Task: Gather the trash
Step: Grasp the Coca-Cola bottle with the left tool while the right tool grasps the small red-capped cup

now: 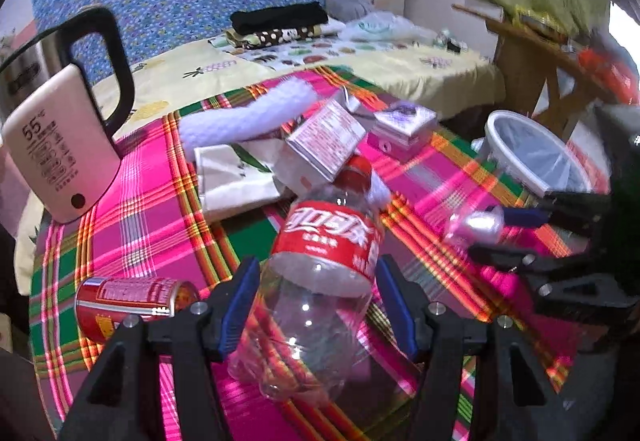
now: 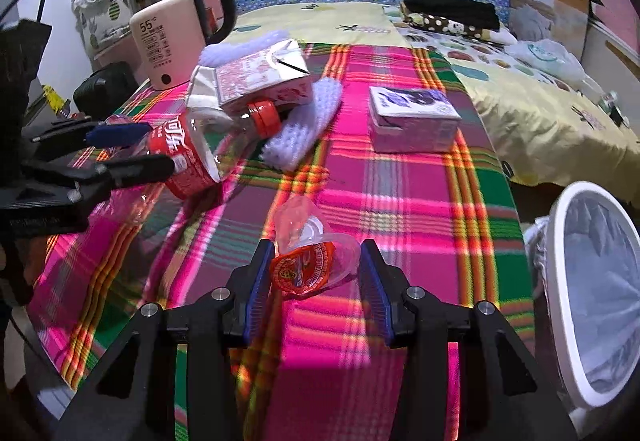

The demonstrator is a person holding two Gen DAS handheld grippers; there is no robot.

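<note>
A clear cola bottle (image 1: 320, 293) with a red label and red cap lies on the plaid cloth, its cap end against a crushed carton (image 1: 324, 139). My left gripper (image 1: 316, 265) straddles the bottle's body, open, with a thin gap at each blue pad; from the right wrist it shows at the left, my left gripper (image 2: 158, 147) around the bottle (image 2: 188, 149). My right gripper (image 2: 318, 247) is shut on a small clear jelly cup (image 2: 308, 265) with a red foil lid, low over the cloth. From the left wrist, my right gripper (image 1: 480, 231) shows at the right.
A red can (image 1: 128, 305) lies at the front left. A purple box (image 2: 412, 117), a white knitted cloth (image 2: 304, 125) and a folded paper (image 1: 236, 177) lie further back. A kettle (image 2: 168, 37) stands at the back left. A lined white bin (image 2: 596, 293) stands off the right edge.
</note>
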